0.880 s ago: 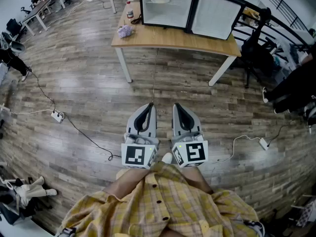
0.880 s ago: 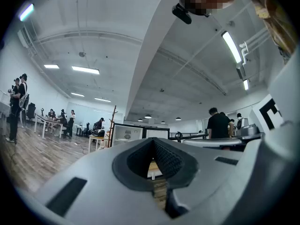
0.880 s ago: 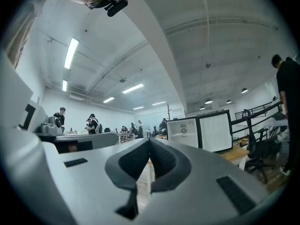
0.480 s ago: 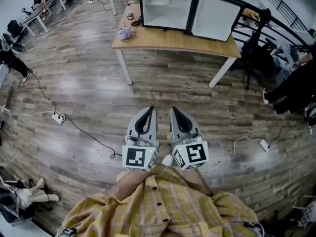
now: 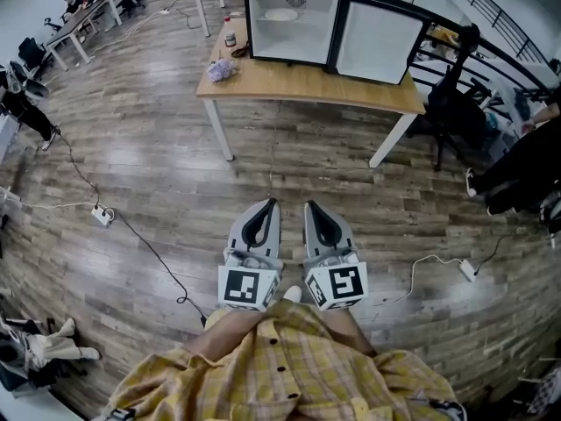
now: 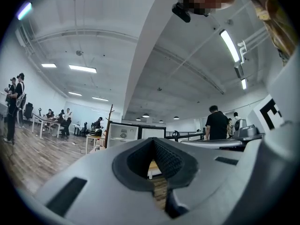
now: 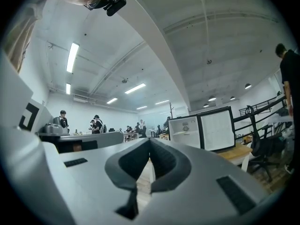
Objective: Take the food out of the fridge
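L gripper & R gripper: side by side at the waist, both pointing fwd, each w/ jaws pressed together and nothing between them. Fridge stands well ahead on the wooden table, its door swung open to the R. Pale food item sits on the upper shelf, too small to identify. Cavity lies roughly along both grippers' long axes; neither is clearly nearer. Likely next: approach, then part one pair of jaws.
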{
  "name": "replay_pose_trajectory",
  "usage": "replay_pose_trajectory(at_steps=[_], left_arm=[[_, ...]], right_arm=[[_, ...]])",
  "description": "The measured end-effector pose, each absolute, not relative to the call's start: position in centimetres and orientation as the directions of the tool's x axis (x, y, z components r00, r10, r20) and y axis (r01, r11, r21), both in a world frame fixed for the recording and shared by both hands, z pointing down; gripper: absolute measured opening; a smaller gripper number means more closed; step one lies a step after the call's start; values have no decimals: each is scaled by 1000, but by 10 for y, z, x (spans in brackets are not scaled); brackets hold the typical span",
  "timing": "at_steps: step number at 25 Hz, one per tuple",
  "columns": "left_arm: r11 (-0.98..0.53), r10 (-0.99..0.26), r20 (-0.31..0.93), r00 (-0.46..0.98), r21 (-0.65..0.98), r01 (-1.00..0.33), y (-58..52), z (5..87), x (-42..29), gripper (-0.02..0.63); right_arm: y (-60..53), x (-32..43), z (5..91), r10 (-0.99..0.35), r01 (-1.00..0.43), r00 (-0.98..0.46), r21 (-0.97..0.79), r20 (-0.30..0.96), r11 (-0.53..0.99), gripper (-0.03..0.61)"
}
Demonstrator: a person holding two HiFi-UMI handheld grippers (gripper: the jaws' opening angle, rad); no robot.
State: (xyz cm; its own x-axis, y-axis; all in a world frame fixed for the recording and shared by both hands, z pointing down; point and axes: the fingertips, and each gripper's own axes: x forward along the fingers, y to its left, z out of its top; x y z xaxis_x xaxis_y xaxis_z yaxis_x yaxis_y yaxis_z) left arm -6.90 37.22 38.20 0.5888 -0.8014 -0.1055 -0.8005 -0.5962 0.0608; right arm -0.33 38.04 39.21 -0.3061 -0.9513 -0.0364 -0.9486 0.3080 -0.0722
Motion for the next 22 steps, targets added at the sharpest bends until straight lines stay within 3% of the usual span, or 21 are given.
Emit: replay_pose_trajectory(at_steps=[22], left_arm=[[-576, -816, -92, 571, 45, -816, 349, 394, -27, 6]], right_arm=[[356, 41, 409, -947, -942, -321, -89, -33, 323, 8]])
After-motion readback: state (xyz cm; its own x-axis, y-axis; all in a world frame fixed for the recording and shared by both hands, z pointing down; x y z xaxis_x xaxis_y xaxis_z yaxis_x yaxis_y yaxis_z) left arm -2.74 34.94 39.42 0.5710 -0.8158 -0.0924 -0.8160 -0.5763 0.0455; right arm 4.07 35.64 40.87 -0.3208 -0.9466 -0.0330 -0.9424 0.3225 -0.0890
